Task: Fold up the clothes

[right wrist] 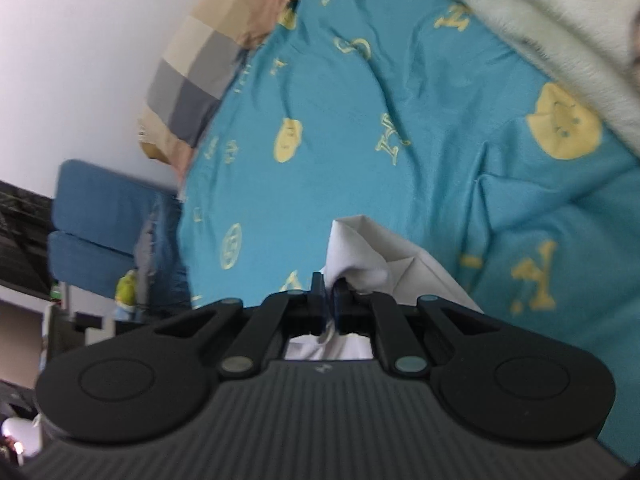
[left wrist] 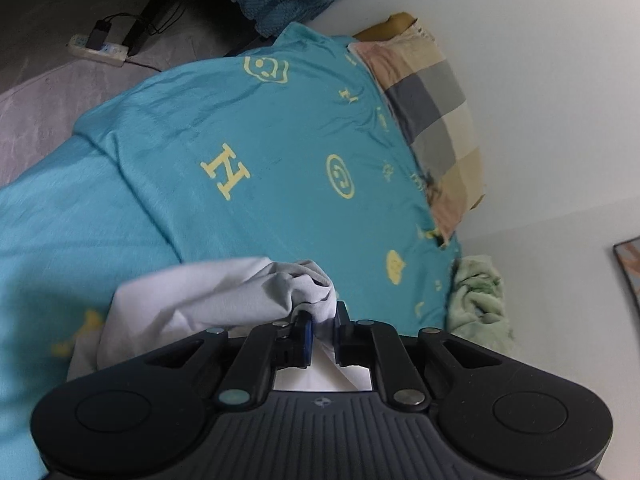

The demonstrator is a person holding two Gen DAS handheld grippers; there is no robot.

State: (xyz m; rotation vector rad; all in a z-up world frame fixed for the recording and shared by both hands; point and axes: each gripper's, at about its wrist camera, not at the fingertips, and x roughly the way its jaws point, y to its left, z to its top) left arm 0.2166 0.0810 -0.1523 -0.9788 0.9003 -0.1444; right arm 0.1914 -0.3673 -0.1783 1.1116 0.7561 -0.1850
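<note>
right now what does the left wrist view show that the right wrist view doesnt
Only the left wrist view shows the power strip on the floor and the left gripper shut on white cloth. Only the right wrist view shows the blue chair and the right gripper pinching its bunch of the cloth. Both show the teal bedsheet and the checked pillow.

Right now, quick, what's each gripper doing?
Left gripper: closed on the white garment.
Right gripper: closed on the white garment, pinching a bunched edge.
</note>
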